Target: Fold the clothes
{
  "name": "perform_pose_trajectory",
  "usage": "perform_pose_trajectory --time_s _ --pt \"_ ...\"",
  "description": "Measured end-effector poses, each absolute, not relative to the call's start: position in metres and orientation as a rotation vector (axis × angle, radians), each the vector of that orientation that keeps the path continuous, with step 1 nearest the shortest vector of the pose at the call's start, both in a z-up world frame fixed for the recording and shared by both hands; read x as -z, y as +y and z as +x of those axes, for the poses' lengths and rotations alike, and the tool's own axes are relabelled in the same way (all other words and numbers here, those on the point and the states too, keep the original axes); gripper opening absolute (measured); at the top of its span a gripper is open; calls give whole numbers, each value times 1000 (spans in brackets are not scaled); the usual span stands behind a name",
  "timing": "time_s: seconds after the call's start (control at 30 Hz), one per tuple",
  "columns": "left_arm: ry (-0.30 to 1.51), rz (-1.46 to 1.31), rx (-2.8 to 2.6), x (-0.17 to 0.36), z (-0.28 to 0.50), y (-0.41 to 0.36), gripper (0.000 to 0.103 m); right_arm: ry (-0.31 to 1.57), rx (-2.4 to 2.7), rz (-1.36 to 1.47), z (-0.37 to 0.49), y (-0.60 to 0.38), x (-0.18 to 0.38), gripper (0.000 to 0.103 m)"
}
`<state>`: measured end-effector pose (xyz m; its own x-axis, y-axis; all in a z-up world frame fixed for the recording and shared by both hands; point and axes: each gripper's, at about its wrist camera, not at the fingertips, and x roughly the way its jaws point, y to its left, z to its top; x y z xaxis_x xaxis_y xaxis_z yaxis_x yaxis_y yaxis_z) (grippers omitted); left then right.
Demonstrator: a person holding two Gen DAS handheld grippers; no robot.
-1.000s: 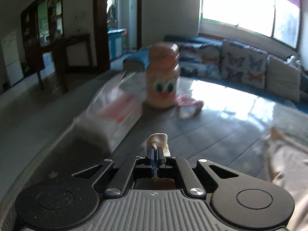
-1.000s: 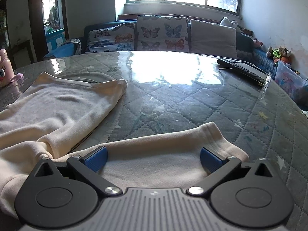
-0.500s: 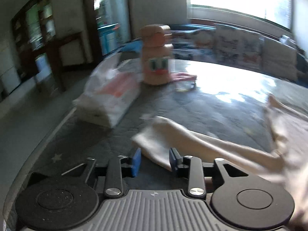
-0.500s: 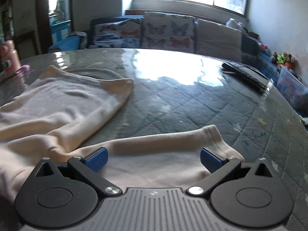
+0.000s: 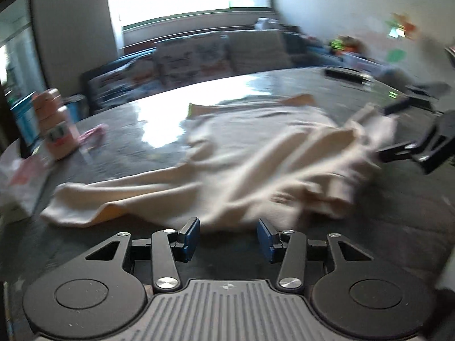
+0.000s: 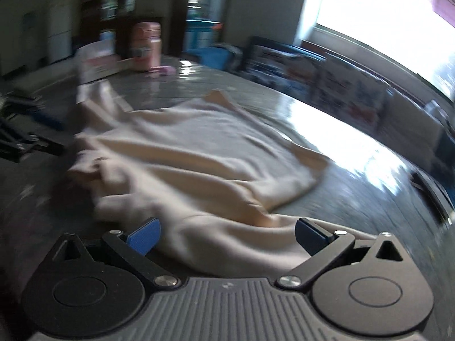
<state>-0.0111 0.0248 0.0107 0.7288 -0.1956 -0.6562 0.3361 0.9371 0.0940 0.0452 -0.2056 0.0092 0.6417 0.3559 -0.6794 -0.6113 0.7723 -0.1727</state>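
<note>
Lying rumpled, cream garment [image 5: 241, 153] long axis left-right on table [image 5: 142, 147] | left gripper [image 5: 227, 237] opening, empty | right gripper [image 6: 226, 237] wide, unclamped

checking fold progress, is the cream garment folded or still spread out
Not folded: the cream garment lies rumpled across the table, one sleeve stretched out flat, with no neat fold lines.

garment [image 5: 256, 153] spread on table [image 5: 398, 204] | bottle [image 5: 55, 125] at its left, seemingly beside a bag [image 5: 20, 182]

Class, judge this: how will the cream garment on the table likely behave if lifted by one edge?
The cream garment looks floppy: it lies in soft creases, so it would probably sag and drape. It seems light and unlikely to roll, though it may slide on the glossy table.
</note>
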Motion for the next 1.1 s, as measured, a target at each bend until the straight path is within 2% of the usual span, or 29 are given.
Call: perform_pose_trajectory --time_s 0.2,0.23,0.33,0.4,0.47,0.5,0.57,0.6,0.67,0.7,0.77,0.87,1.1 --pt "698 233 360 -3 -15 2 48 638 -682 -525 20 -172 -4 90" --pt "702 239 361 -1 -14 0 48 631 -694 -547 17 -168 -2 84" --pt "702 247 355 4 -10 -3 43 612 -735 -608 8 -155 4 79" --pt "706 245 354 7 -8 -3 35 589 -753 -656 4 -148 8 74" --pt "701 256 358 8 -8 -5 12 568 -771 -699 0 -141 11 65" --pt "695 263 359 8 -9 -5 9 556 -785 -719 -1 -137 14 63" --pt "685 260 371 5 -10 -5 3 554 -795 -732 -2 -132 16 50" --pt "680 257 378 3 -10 -5 3 557 -800 -735 -1 -130 16 46" --pt "669 249 392 -3 -11 -3 2 570 -817 -715 1 -131 15 30" --pt "664 247 396 -6 -11 -2 2 576 -826 -703 1 -132 14 27" --pt "660 234 410 -13 -12 -1 2 580 -834 -679 1 -136 9 10" --pt "671 200 451 -22 -15 3 1 607 -864 -613 2 -145 -4 5" --pt "749 250 520 -11 -22 1 2 703 -985 -591 -9 -161 -7 5"
